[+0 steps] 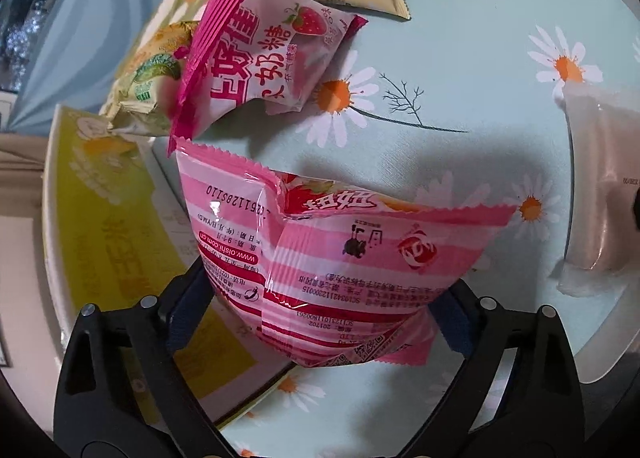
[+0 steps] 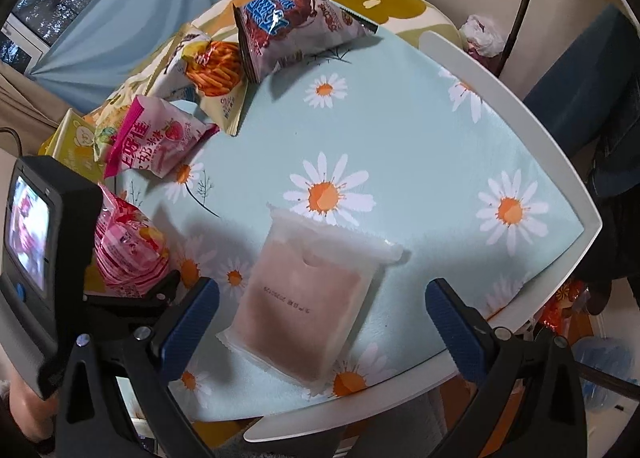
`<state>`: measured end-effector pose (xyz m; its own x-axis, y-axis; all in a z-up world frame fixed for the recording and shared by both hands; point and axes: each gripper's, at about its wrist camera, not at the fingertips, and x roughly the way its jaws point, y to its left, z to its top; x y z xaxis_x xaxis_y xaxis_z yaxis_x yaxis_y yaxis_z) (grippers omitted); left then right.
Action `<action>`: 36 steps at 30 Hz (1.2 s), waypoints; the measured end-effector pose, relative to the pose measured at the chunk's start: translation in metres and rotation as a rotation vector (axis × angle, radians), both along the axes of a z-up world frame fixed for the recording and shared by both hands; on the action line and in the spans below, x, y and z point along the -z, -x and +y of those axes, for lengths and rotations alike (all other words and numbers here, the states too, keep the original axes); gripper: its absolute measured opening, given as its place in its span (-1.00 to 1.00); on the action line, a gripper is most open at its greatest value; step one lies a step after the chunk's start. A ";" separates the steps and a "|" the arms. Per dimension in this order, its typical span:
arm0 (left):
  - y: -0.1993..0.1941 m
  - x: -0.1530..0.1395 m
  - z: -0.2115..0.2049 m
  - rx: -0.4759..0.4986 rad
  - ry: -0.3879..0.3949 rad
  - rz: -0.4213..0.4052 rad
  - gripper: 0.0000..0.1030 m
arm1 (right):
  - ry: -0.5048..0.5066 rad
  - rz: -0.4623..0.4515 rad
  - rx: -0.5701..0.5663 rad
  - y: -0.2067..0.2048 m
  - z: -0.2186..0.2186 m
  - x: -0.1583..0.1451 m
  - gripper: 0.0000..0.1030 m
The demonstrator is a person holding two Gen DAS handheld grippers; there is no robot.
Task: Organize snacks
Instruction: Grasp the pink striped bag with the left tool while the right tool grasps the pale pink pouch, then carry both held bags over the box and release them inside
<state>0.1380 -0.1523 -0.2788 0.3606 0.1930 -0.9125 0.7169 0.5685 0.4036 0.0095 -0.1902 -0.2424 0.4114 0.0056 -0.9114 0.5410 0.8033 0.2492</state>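
Note:
A puffy pink striped snack bag (image 1: 340, 258) sits between the blue pads of my left gripper (image 1: 320, 314), which press on both its sides; it rests low over the daisy tablecloth (image 1: 460, 78). The right wrist view shows this bag (image 2: 128, 254) beside the left gripper's body. My right gripper (image 2: 322, 292) stands open, its jaws wide apart above a frosted packet (image 2: 316, 306) with pinkish-brown contents that lies flat on the cloth. The same packet (image 1: 600, 178) shows at the right edge of the left wrist view.
A strawberry candy bag (image 2: 156, 138), a yellow-green bag (image 1: 148, 78), an orange-sticks bag (image 2: 212, 74) and a chocolate cookie bag (image 2: 288, 26) lie along the far left. A yellow box (image 1: 112, 218) sits beside them. The table's white rim (image 2: 520, 118) curves on the right.

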 end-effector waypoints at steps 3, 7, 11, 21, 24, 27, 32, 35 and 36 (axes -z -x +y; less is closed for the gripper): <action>-0.004 0.000 0.003 -0.006 0.032 0.025 0.75 | 0.002 0.006 -0.002 -0.002 0.004 0.004 0.87; -0.008 -0.003 0.009 -0.002 0.077 0.054 0.54 | 0.005 0.016 -0.012 -0.006 0.011 0.008 0.68; -0.008 -0.005 0.015 -0.010 0.107 0.068 0.39 | 0.018 0.021 -0.024 -0.009 0.017 0.012 0.49; -0.003 -0.022 0.019 -0.051 0.174 0.079 0.27 | 0.053 0.045 -0.054 -0.016 0.022 0.021 0.45; -0.002 -0.021 0.018 -0.071 0.181 0.081 0.27 | 0.066 0.050 -0.072 -0.021 0.025 0.024 0.45; 0.005 -0.023 0.017 -0.093 0.190 0.078 0.27 | 0.083 0.051 -0.095 -0.025 0.028 0.026 0.41; 0.010 -0.025 0.023 -0.144 0.200 0.069 0.27 | 0.166 0.059 -0.174 -0.033 0.038 0.029 0.37; 0.010 -0.025 0.028 -0.179 0.206 0.063 0.27 | 0.254 0.065 -0.258 -0.037 0.048 0.033 0.27; 0.009 -0.025 0.030 -0.188 0.207 0.062 0.27 | 0.269 0.064 -0.282 -0.038 0.050 0.033 0.22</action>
<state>0.1288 -0.1221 -0.2539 0.2786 0.0588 -0.9586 0.6110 0.7592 0.2241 0.0474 -0.1403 -0.2756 0.3698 -0.1323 -0.9197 0.2978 0.9545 -0.0176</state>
